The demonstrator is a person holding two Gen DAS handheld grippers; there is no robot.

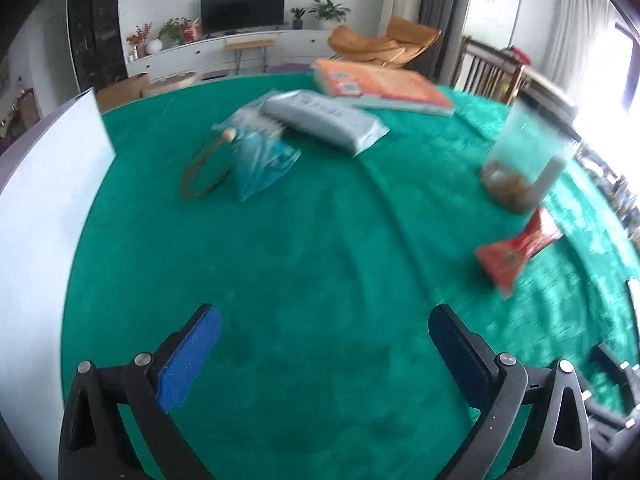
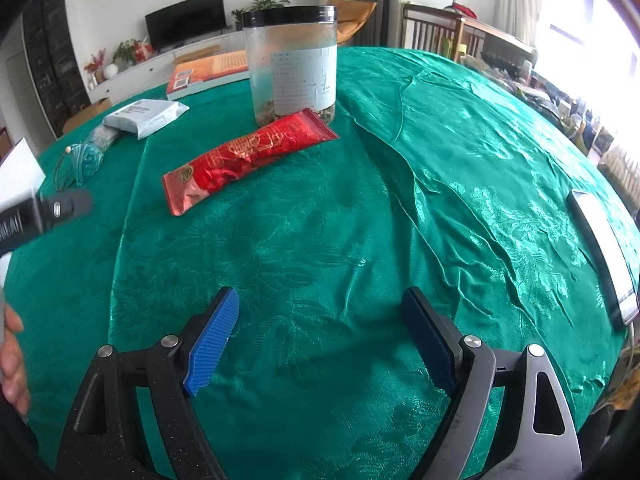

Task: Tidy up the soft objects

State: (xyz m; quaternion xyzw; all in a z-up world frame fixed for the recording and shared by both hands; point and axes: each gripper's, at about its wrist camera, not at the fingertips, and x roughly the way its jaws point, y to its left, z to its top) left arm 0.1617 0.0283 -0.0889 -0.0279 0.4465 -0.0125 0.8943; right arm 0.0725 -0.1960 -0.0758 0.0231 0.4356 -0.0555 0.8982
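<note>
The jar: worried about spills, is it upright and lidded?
Upright and lidded: the jar stands on the green tablecloth, black lid on top.

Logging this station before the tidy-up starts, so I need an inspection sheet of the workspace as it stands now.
Surface: green tablecloth, wrinkled.
Job's things: red packet lying flat in front of the jar; grey pouch and blue bag further left.
Clutter: lidded jar upright; orange book; phone at right edge; white board.
Grippers: left tool and right tool open, empty, above the cloth.
Cables: nothing seen.
Surroundings: living room, TV, chairs.
</note>
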